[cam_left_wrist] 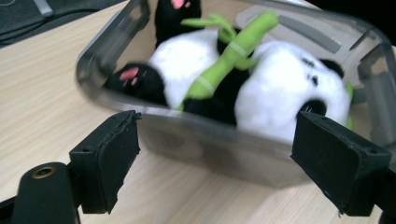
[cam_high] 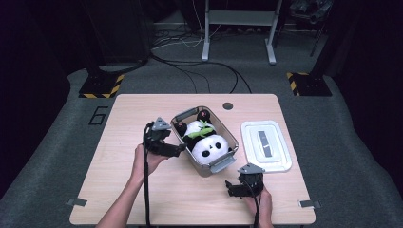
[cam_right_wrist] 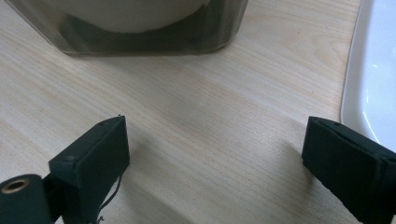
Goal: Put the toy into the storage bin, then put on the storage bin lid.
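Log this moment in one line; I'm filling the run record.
left tool: open, at bin side | right tool: open, over bare table | panda: in bin | lid: off, beside bin

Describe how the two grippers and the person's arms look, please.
Both the left gripper and the right gripper are black, each with a grey three-cornered plate on top and a black cable trailing back along the forearm. Each has two blocky black jaws with flat pads; a brass-coloured ring sits beside one. The forearms are bare, no sleeves in sight.
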`<state>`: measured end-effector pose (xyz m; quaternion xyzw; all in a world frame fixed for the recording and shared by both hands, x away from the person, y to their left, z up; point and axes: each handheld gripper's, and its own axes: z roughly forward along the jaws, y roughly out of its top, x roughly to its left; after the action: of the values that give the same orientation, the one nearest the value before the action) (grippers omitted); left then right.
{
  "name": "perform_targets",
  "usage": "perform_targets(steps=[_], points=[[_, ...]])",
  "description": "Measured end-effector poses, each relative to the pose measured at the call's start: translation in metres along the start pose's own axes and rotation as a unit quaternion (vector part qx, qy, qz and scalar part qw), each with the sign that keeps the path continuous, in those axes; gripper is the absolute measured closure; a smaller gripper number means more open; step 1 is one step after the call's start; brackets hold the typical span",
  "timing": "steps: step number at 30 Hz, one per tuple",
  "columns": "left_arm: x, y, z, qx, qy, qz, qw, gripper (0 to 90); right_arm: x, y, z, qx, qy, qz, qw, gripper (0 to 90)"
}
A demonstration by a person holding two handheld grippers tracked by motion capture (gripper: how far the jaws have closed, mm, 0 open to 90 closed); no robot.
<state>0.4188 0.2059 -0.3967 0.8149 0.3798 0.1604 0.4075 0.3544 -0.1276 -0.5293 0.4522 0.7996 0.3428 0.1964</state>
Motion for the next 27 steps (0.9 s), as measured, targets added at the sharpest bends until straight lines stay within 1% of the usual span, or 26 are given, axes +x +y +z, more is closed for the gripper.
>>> perform_targets(steps=[7, 13, 15, 17, 19, 21, 22, 23, 25, 27], points=[[0.013, -0.030, -0.014, 0.001, 0.023, -0.014, 0.9996, 12.5, 0.000, 0.000, 0.000, 0.000, 0.000, 0.000, 1.0000, 6.6], [0.022, -0.056, -0.014, 0.008, 0.041, -0.025, 0.9988, 11.9, 0.000, 0.000, 0.000, 0.000, 0.000, 0.000, 1.0000, 6.6], [0.026, -0.066, -0.014, 0.013, 0.051, -0.029, 0.9982, 11.8, 0.000, 0.000, 0.000, 0.000, 0.000, 0.000, 1.0000, 6.6], [0.029, -0.076, -0.013, 0.013, 0.064, -0.036, 0.9972, 11.8, 0.000, 0.000, 0.000, 0.000, 0.000, 0.000, 1.0000, 6.6], [0.033, -0.087, -0.013, 0.018, 0.075, -0.039, 0.9963, 11.7, 0.000, 0.000, 0.000, 0.000, 0.000, 0.000, 1.0000, 6.6], [0.038, -0.098, -0.013, 0.022, 0.084, -0.048, 0.9951, 11.6, 0.000, 0.000, 0.000, 0.000, -0.001, 0.000, 1.0000, 6.6], [0.041, -0.104, -0.013, 0.021, 0.086, -0.056, 0.9945, 11.4, 0.000, 0.000, 0.000, 0.000, 0.000, 0.000, 1.0000, 6.6], [0.044, -0.108, -0.013, 0.022, 0.089, -0.059, 0.9940, 11.3, 0.000, 0.000, 0.000, 0.000, -0.001, 0.000, 1.0000, 6.6], [0.051, -0.121, -0.014, 0.023, 0.096, -0.077, 0.9922, 10.9, 0.000, 0.000, 0.000, 0.000, -0.001, 0.000, 1.0000, 6.5], [0.057, -0.131, -0.015, 0.022, 0.105, -0.088, 0.9903, 10.0, 0.000, 0.000, 0.000, 0.000, 0.001, 0.001, 1.0000, 6.2]])
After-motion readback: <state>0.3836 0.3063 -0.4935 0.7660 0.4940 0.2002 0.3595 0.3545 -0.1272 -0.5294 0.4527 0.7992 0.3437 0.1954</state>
